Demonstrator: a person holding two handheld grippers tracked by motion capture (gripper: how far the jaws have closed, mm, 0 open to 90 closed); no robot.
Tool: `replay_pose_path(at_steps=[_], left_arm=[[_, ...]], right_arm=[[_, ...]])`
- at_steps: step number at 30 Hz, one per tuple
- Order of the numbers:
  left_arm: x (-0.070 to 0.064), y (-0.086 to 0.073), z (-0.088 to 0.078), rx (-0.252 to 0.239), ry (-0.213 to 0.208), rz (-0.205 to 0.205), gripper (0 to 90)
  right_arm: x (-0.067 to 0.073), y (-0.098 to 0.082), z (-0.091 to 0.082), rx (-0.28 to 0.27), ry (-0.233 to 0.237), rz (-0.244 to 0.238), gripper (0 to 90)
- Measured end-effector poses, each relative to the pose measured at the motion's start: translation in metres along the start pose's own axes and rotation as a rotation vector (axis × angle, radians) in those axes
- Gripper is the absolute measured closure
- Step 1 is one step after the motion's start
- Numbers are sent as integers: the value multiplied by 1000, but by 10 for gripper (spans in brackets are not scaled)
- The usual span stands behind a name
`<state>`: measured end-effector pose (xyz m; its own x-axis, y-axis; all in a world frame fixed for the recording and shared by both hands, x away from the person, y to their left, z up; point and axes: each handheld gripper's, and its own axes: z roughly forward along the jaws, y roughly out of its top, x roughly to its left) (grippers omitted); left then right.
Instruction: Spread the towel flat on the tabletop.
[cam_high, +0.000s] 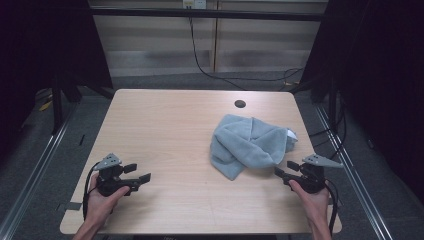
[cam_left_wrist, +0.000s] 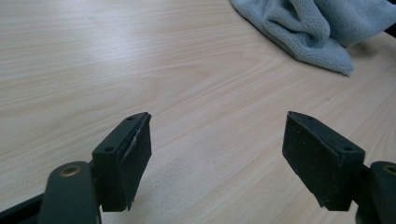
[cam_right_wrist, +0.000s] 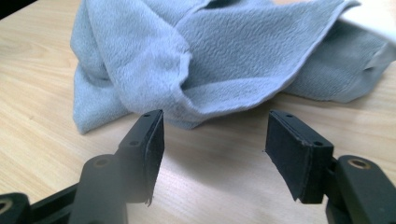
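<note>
Between the black jaws of the right tool lies nothing but bare wood: they stand wide apart and hold nothing, with the pads facing each other across an empty gap. Just ahead of those jaws, near but not yet touched, sits the nearest fold of the grey towel, a rumpled heap with a hem running across its top layer and a pale tag or corner poking out at its far side. That spacing reads as a tool lined up for a first pinch, jaws spread wide enough to take in a thick fold of the cloth.

Out to the other side, the left tool is likewise spread wide and empty, its pads over plain worktop. From it the towel lies well apart, up and off to the right of its jaws, so this hand looks to be waiting rather than reaching.

Seen from the high view, both hands rest low near the person's edge of the worktop, the right tool just beside the towel's near corner and the left tool far across from it. A dark round hole sits beyond the cloth, clear of the work.
</note>
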<state>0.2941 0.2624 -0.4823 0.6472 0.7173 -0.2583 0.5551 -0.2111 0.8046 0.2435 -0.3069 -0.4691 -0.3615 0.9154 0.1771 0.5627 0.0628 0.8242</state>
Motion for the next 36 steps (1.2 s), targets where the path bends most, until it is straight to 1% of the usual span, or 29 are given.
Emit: replay_pose_path(at_steps=[3, 5, 6, 8, 11, 12, 13, 14, 17, 18, 20, 21, 23, 25, 26, 27, 29, 31, 32, 33, 36], left_arm=[[1, 0, 1, 5, 1, -3, 240], [1, -1, 2, 9, -12, 1, 240], [1, -1, 2, 9, -12, 1, 239], [-1, -1, 3, 15, -19, 7, 239], [-2, -2, 2, 14, -21, 7, 239], [-2, -2, 2, 12, -23, 6, 239], [-3, -2, 0, 2, -44, 9, 235], [-3, -2, 0, -1, -52, 14, 237], [-5, -2, -1, 1, -53, 24, 240], [-5, -2, 0, -2, -56, 23, 243], [-6, -2, 1, -1, -55, 18, 249], [-5, -2, 3, 7, -53, 19, 249], [-5, -2, 5, 13, -53, 27, 249], [-6, -2, 7, 20, -50, 31, 249], [-6, -2, 7, 23, -53, 31, 249], [-5, -2, 7, 26, -53, 34, 248], [-5, -2, 7, 24, -55, 26, 249], [-5, -2, 6, 25, -51, 31, 249], [-5, -2, 6, 24, -51, 31, 249], [-5, -2, 6, 24, -51, 31, 249], [-5, -2, 7, 27, -52, 33, 249]], right_arm=[[-2, 1, -1, 2, 13, 2, 386], [-1, 2, 0, 11, 30, 0, 395], [-1, 2, 0, 11, 30, 0, 395], [-1, 3, 3, 12, 50, 3, 409], [1, 7, 2, 11, 62, -19, 411], [1, 7, 2, 11, 62, -19, 411], [1, 10, 0, -2, 72, -18, 386], [0, 12, 0, -5, 64, -14, 363], [0, 16, 0, -4, 64, -14, 361], [1, 23, -1, -18, 70, -34, 360], [2, 26, -1, -18, 77, -38, 360], [1, 33, 3, -15, 89, -43, 361], [0, 41, 11, -6, 100, -43, 367], [-4, 49, 23, 14, 118, -47, 418], [-6, 52, 29, 14, 124, -45, 418], [-7, 54, 36, 28, 135, -46, 416], [-7, 59, 50, 63, 144, -60, 396], [-5, 64, 63, 84, 155, -77, 361], [-3, 66, 67, 86, 151, -83, 318], [-2, 68, 72, 90, 140, -91, 301], [0, 70, 85, 111, 161, -98, 299]])
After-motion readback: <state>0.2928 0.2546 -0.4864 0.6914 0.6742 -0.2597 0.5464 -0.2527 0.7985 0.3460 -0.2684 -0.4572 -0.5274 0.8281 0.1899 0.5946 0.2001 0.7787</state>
